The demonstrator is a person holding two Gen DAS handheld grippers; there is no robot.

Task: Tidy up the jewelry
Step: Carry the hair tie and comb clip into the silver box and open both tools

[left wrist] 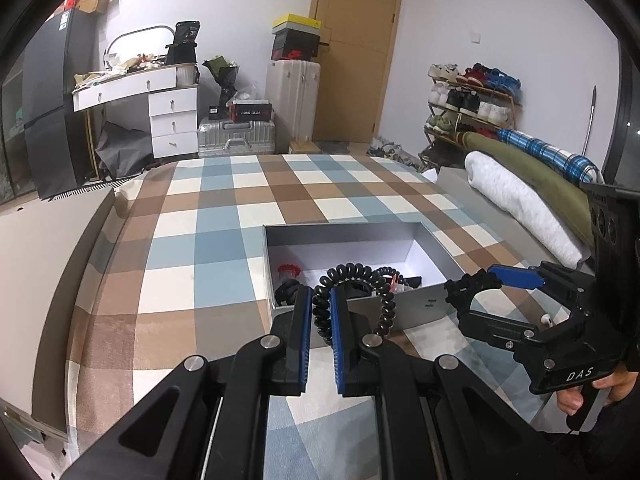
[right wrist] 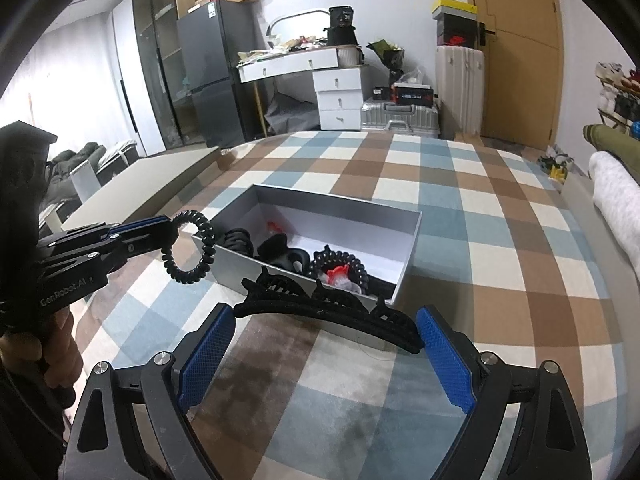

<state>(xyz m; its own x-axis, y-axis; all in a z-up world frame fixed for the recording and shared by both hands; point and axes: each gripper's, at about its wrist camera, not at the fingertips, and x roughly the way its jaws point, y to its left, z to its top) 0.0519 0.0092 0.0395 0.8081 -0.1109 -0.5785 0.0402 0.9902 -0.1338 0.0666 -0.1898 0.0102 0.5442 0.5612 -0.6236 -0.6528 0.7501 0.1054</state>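
A grey open box (left wrist: pixel 434 248) (right wrist: pixel 412 240) sits on the checked bedspread and holds several black and red hair accessories (right wrist: pixel 336 266). My left gripper (left wrist: pixel 320 300) (right wrist: pixel 170 229) is shut on a black spiral hair tie (left wrist: pixel 352 276) (right wrist: pixel 196 248), held just before the box's near left corner. My right gripper (right wrist: pixel 324 322) (left wrist: pixel 486 278) holds a long black claw hair clip (right wrist: pixel 328 308) (left wrist: pixel 474 284) end to end between its blue pads, just in front of the box's near wall.
The checked bedspread (left wrist: pixel 224 216) stretches all around the box. Rolled white and green blankets (left wrist: pixel 516 196) lie at the right edge. A grey headboard panel (right wrist: pixel 144 180) borders the left side. Drawers, suitcases and a shoe rack stand beyond the bed.
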